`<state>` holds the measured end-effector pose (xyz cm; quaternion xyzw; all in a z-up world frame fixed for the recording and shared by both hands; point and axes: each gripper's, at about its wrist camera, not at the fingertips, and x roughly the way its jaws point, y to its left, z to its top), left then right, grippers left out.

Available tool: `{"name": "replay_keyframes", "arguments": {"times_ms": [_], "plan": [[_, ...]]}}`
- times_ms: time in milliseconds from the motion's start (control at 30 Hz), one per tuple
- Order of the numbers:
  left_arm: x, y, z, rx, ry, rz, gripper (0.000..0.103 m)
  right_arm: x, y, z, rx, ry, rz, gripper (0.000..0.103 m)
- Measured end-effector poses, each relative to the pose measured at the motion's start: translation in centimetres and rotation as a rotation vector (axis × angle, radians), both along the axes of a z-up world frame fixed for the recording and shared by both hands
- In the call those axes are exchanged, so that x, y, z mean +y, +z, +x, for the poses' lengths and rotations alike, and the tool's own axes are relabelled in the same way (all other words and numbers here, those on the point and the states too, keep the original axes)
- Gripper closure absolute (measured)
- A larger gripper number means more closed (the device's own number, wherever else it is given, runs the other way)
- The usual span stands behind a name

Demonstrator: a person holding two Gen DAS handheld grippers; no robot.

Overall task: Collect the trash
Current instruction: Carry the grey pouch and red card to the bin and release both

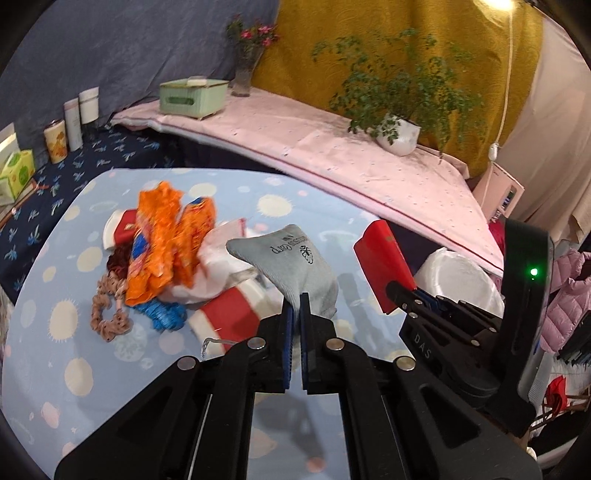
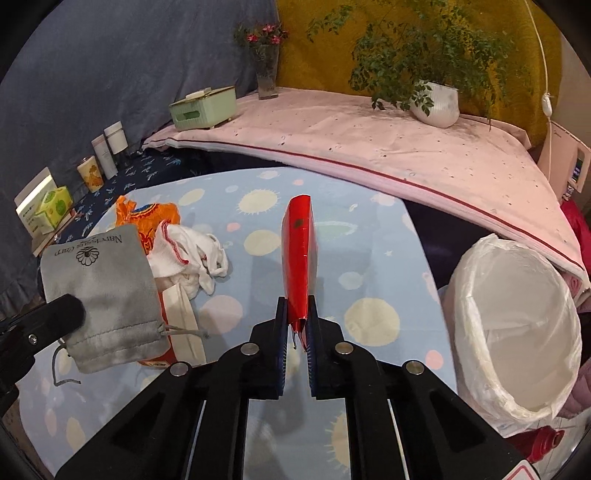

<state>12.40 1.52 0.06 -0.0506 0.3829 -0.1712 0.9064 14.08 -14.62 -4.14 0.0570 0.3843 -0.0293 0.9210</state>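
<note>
Both jaws are clamped: left gripper point(image 1: 297, 314) pinches the grey pouch point(image 1: 295, 266) (lifted), right gripper point(image 2: 297, 325) the red packet point(image 2: 298, 258).

Blue spotted bench cloth point(image 2: 369, 258), pink-covered shelf point(image 2: 369, 147) behind, grey drape point(image 2: 110, 55) left, mustard drape point(image 2: 325, 55) right, potted plant point(image 2: 436, 98), flower vase point(image 2: 266, 70), green box point(image 2: 203, 107), lamp glow point(image 1: 500, 3) top right

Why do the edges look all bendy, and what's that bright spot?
Both views use fisheye lenses, so the pink cloth's edge curves and the corners go black; in the left wrist view, a lamp glares at the top and the orange wrappers look blurry.
</note>
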Motion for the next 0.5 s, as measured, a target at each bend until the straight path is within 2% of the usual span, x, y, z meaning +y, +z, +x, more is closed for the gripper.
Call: {"name": "replay_keyframes", "arguments": {"times_ms": [267,500], "plan": [[-6.9,2.0,-1.1,-0.051,-0.117,0.015,0.100,-5.9,2.5,-3.9,-0.048,-0.122,0.004,0.094],[-13.0,2.1,-1.9,-0.066,-0.212,0.033,0.100,-12.0,2.4,-6.7,-0.043,-0.231,0.014,0.094]]}}
